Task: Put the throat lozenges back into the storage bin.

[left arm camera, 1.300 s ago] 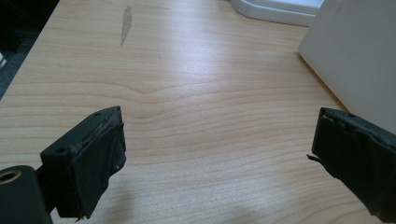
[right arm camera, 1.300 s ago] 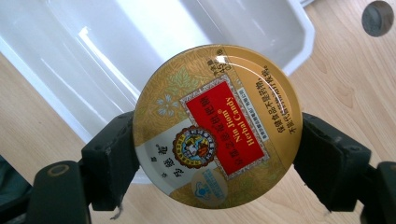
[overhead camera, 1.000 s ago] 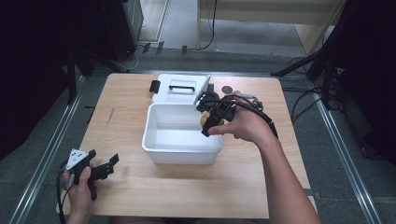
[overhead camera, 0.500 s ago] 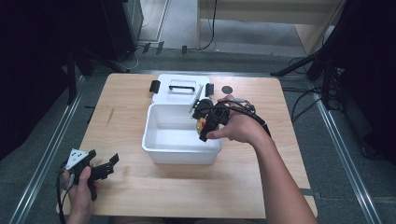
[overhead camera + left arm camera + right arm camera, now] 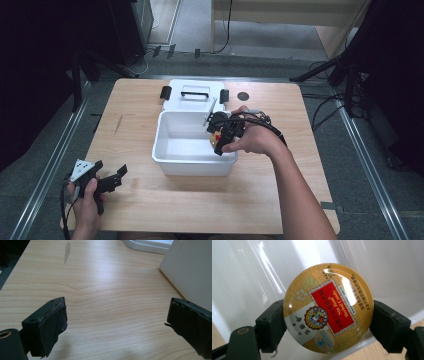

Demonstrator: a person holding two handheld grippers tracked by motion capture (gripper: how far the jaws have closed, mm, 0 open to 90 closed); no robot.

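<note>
right gripper view: right claw (image 5: 328,322) pinches a round candy tin (image 5: 328,308) by its rim, white bin (image 5: 249,277) directly beneath. left claw (image 5: 117,322) spread, idle over the desk (image 5: 100,290). risk: the smooth edge slips and the tin drops askew.

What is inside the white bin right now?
The bin looks bare inside; the right gripper holds a round candy tin over its right end. The hand hides the floor below.

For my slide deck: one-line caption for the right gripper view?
Right gripper clamps a round gold herbal candy tin over the white plastic bin.
</note>
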